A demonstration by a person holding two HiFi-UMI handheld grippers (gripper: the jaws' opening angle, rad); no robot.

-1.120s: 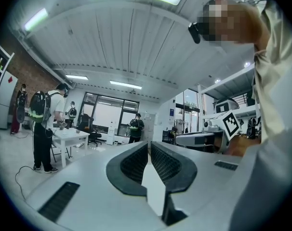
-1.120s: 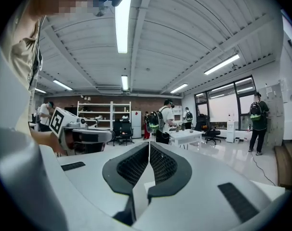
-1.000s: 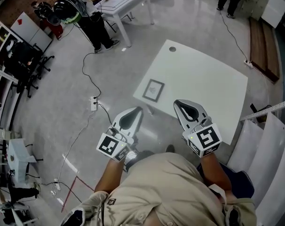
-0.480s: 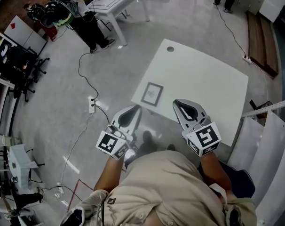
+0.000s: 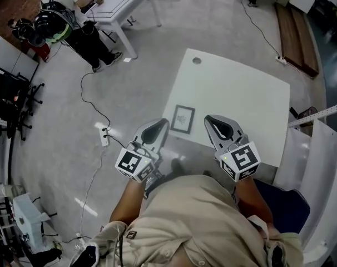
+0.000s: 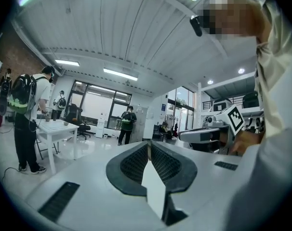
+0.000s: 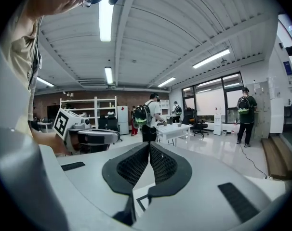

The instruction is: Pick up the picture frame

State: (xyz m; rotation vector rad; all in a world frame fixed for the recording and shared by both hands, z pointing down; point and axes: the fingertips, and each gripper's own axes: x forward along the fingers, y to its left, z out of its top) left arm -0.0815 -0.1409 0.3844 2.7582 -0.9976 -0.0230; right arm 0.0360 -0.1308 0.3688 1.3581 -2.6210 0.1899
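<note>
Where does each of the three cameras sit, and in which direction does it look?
Head view: on the person's head, looking steeply down at the white table with the picture frame; shows the shirt, left gripper and right gripper.
Left gripper view: on the left gripper, looking along its shut jaws into the room; right gripper and the person's shirt at right.
Right gripper view: on the right gripper, looking along its shut jaws; left gripper at left.
Shared: each gripper view shows the other gripper.

Matt white table (image 5: 241, 93) (smooth-topped) on a glossy grey floor (image 5: 157, 49).
</note>
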